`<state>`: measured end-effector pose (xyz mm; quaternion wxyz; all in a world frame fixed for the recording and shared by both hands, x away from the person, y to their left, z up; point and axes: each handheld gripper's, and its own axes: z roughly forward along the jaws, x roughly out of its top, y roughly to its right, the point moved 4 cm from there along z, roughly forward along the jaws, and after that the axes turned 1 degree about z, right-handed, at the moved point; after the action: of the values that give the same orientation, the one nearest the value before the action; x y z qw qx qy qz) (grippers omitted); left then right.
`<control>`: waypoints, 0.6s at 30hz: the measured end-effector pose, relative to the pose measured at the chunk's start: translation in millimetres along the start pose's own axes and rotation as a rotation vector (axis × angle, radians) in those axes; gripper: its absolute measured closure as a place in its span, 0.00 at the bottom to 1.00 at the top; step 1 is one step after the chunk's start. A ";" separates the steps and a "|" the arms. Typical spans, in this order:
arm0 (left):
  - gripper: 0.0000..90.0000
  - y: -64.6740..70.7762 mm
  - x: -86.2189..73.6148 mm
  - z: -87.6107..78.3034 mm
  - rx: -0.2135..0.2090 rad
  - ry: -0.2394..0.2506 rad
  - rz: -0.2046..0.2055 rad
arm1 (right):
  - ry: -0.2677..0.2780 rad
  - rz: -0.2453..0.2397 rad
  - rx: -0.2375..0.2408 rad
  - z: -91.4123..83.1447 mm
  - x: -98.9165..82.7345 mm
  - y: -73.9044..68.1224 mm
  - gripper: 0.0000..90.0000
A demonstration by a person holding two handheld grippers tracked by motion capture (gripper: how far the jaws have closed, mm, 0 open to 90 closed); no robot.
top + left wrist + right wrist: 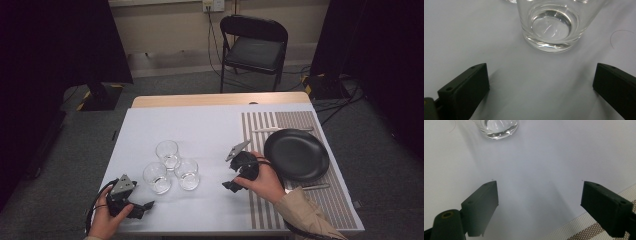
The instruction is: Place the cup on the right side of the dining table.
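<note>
Standing near the table's left front, three clear, thick-based drinking glasses cluster together, nearest the left gripper, which hangs released, jaws spread wide. Smooth glass likely feels slippery, fragile, fairly heavy; grasp across the side wall. Right gripper, also released, hovers beside a round black plate.

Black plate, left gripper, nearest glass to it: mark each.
black plate [296, 154], high view, centre of the dish
left gripper [146, 206], high view, between its fingertips
nearest glass [551, 26], left gripper view, thick clear base
</note>
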<state>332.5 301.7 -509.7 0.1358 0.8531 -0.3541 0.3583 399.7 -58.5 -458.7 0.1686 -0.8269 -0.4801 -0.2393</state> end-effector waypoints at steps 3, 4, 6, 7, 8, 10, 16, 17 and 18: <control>0.00 0.0 0.0 0.0 0.001 0.000 0.000 | 0.000 0.002 -0.002 0.4 2.0 0.0 0.15; 0.00 0.0 0.0 0.0 0.000 0.000 0.001 | -0.001 -0.004 0.005 1.3 4.0 -0.8 0.15; 0.00 0.0 0.0 0.0 0.000 0.000 0.000 | -0.003 -0.009 0.004 2.0 5.7 -1.4 0.15; 0.00 0.0 0.0 0.0 0.000 0.000 0.000 | -0.003 -0.009 0.004 2.0 5.7 -1.4 0.15; 0.00 0.0 0.0 0.0 0.000 0.000 0.000 | -0.002 -0.005 0.010 2.8 7.4 -2.6 0.15; 0.00 0.0 0.0 0.0 0.000 0.000 0.000 | 0.002 -0.013 0.012 3.9 8.9 -2.9 0.15; 0.00 0.0 0.0 0.0 0.000 0.000 0.000 | 0.003 -0.013 0.019 6.0 12.2 -4.3 0.15; 0.00 0.0 0.0 0.0 0.000 0.000 0.000 | 0.003 -0.013 0.019 6.0 12.2 -4.3 0.15; 0.00 0.0 0.0 0.0 0.000 0.000 0.000 | 0.002 -0.011 0.019 6.0 12.7 -4.4 0.15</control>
<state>332.5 301.7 -509.6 0.1355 0.8531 -0.3542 0.3583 402.6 -44.3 -456.4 0.1757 -0.8223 -0.4869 -0.2364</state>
